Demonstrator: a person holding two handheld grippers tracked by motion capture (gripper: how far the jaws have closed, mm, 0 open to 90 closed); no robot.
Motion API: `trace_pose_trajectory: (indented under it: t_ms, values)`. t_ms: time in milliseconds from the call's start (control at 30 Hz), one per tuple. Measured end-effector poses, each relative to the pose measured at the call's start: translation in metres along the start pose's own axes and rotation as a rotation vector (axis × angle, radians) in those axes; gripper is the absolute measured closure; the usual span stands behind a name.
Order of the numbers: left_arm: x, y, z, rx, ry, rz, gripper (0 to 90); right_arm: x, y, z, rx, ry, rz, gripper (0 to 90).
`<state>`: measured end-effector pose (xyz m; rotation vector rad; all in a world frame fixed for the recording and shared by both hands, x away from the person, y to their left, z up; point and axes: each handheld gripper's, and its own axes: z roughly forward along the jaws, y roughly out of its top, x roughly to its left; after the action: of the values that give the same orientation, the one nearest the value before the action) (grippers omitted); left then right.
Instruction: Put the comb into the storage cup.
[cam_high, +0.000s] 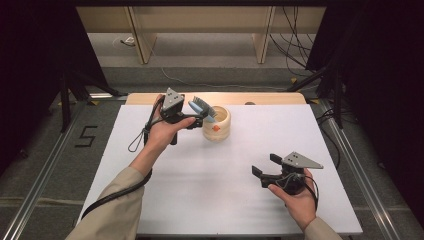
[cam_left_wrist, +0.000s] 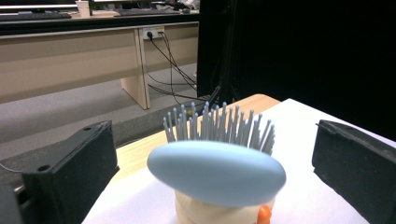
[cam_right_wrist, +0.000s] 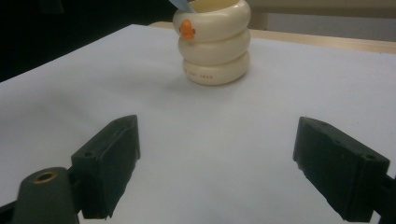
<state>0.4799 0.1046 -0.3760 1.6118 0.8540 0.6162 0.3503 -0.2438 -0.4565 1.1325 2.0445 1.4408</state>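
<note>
Left gripper view: pale blue oval hairbrush (cam_left_wrist: 216, 172), grey bristles, standing in cream ringed cup (cam_high: 217, 123); both grippers' jaws open.

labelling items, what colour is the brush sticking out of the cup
Pale blue with grey-blue bristles, clearest in the left gripper view: brush.

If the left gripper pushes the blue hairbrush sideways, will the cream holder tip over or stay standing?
The holder looks squat, built of three stacked rings, so it probably stays upright or slides. The hairbrush leans out above its rim, giving some leverage, so a hard push might tilt it. The white table looks smooth, favouring sliding.
</note>
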Motion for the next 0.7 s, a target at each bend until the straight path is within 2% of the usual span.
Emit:
trace_pose_trajectory:
  t_ms: [400,700]
  values:
    - [-0.002,-0.001,-0.022,-0.003,-0.012,0.017,0.0,0.0,0.0,0.0,0.0,-0.004,-0.001,15.8]
    - [-0.003,-0.011,-0.04,-0.005,-0.035,0.01,0.0,-0.001,0.0,-0.001,-0.001,-0.007,-0.003,15.8]
